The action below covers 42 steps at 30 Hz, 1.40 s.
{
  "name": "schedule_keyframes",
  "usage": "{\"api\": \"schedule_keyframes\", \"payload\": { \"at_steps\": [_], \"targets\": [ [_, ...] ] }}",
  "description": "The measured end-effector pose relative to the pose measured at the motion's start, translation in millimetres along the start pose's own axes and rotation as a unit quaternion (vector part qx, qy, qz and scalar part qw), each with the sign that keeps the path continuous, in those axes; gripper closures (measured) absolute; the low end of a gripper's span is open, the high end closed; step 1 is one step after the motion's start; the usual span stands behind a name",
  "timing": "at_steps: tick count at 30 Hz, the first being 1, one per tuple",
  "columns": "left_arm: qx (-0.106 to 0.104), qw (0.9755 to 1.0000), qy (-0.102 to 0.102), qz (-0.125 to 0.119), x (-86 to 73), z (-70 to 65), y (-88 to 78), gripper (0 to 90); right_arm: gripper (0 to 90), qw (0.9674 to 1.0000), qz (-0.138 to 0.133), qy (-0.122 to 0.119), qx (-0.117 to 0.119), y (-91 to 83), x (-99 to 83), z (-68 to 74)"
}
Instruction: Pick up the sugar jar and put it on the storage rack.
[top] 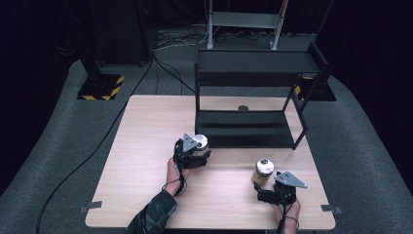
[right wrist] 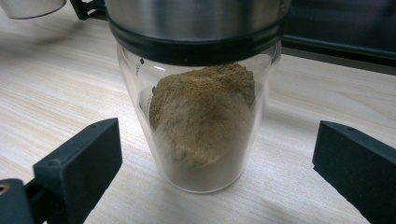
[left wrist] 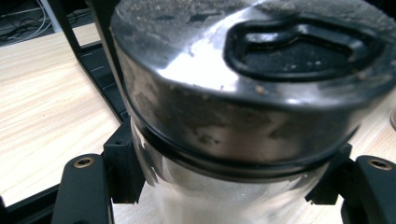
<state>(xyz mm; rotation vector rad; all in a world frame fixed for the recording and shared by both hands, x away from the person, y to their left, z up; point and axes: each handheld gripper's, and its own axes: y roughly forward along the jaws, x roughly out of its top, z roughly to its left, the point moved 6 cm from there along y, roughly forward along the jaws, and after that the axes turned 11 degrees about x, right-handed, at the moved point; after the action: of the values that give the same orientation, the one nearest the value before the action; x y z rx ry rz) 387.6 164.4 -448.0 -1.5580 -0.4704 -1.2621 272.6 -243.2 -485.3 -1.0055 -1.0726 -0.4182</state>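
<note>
The left claw squeezes a jar by the shelf. At four o'clock the right claw gapes around the spice jar on the table. A weak squeeze could drop the lifted jar.

The high view is dim at its borders, where the floor falls into near black, while the worktop is evenly lit from above and things on it cast only short, soft shadows. The whole picture is soft and low in detail. In the left gripper view the metal lid carries a white glare patch and looks blurred. The right gripper view is bright, and its upper corners are blurred.
</note>
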Motion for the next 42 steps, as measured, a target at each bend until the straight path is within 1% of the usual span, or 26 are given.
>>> {"api": "schedule_keyframes", "payload": {
  "at_steps": [16,31,42],
  "targets": [
    [-0.005,0.9999,0.008,0.006,3.7,-4.9,7.4,30.0,0.4,1.0000,0.000,-0.001,-0.001,-0.1,-0.1,0.5],
    [-0.008,0.9999,0.008,0.007,7.1,-9.4,13.5,30.0,0.5,1.0000,-0.001,-0.001,-0.001,-0.3,-0.4,0.5],
    [-0.010,0.9998,0.012,0.011,9.8,-11.5,18.8,30.1,0.5,1.0000,-0.002,-0.001,-0.002,-0.4,-0.5,0.5]
  ]
}}
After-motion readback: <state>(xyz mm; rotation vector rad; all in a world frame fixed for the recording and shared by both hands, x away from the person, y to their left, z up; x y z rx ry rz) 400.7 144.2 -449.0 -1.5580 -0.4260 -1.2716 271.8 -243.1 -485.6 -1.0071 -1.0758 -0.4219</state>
